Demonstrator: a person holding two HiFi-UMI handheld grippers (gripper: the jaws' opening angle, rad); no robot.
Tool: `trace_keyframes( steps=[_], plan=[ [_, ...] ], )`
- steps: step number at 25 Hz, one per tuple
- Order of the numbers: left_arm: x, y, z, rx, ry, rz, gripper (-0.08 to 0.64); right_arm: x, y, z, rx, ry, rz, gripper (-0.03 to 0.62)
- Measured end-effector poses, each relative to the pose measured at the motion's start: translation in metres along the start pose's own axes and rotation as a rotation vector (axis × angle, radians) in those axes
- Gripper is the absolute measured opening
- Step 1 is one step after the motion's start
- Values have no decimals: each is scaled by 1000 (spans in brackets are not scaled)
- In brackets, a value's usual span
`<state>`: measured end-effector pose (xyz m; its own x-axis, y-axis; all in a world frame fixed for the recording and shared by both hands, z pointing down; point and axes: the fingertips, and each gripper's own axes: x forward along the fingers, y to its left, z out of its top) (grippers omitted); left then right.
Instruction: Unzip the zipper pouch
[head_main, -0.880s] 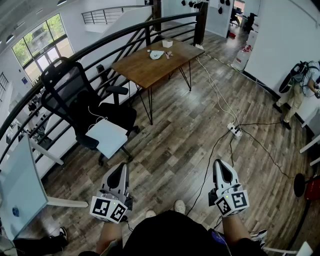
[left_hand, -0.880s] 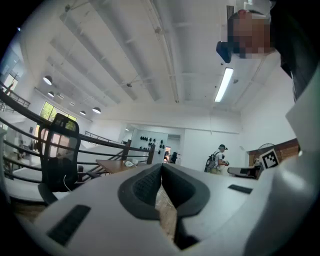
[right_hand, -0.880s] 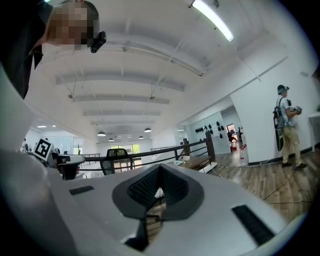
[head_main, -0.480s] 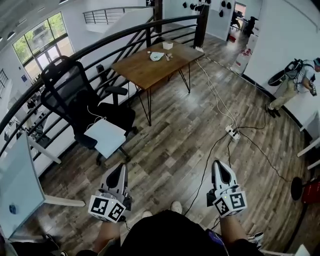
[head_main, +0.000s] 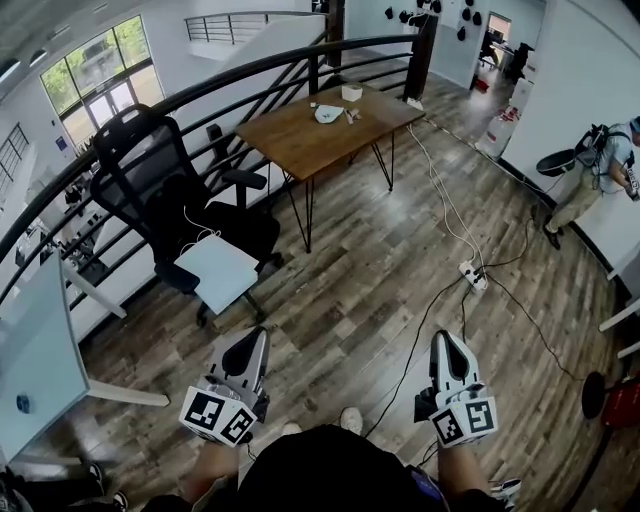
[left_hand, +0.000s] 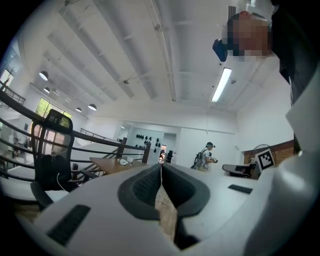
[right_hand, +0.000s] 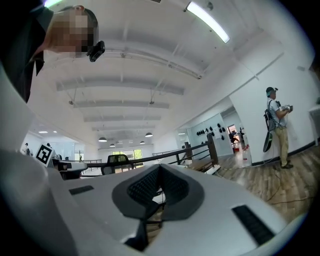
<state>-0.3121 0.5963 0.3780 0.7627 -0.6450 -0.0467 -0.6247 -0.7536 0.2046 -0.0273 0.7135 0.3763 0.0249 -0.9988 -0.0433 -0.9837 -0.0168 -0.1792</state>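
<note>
1. While left tool (head_main: 256, 336) and right tool (head_main: 443, 338) are pressed together, empty, walk to the bench (head_main: 300, 145).
2. Pouch (head_main: 328, 113), seemingly the pale thing near its far corner, lies well away.
3. Spread jaws only there; pin one end, pinch the pull.

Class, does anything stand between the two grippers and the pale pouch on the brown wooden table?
Nothing visible: only open plank floor. The black office chair stands left of that path, a white cable right.

Table (head_main: 300, 140) at 12 o'clock, before the railing (head_main: 250, 75); chair (head_main: 170, 205) at 10; power strip (head_main: 470, 272) on the floor (head_main: 370, 250) at 1; left tool (head_main: 256, 336) and right tool (head_main: 443, 340) nearest.
</note>
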Motion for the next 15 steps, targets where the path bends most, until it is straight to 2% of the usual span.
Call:
trace_keyframes(
  steps=[6, 9, 12, 13, 15],
  plan=[
    [15, -5, 2, 3, 2, 16, 17, 9, -8, 4, 32, -18, 26, 10],
    [25, -12, 3, 8, -7, 37, 17, 12, -18, 7, 21, -22, 49, 40],
    [38, -25, 2, 25, -12, 50, 24, 14, -33, 12, 39, -29, 72, 112],
    [42, -30, 1, 27, -12, 50, 55, 15, -38, 13, 48, -30, 81, 141],
    [50, -39, -1, 24, -14, 50, 115, 18, -45, 15, 61, -31, 101, 157]
  ],
)
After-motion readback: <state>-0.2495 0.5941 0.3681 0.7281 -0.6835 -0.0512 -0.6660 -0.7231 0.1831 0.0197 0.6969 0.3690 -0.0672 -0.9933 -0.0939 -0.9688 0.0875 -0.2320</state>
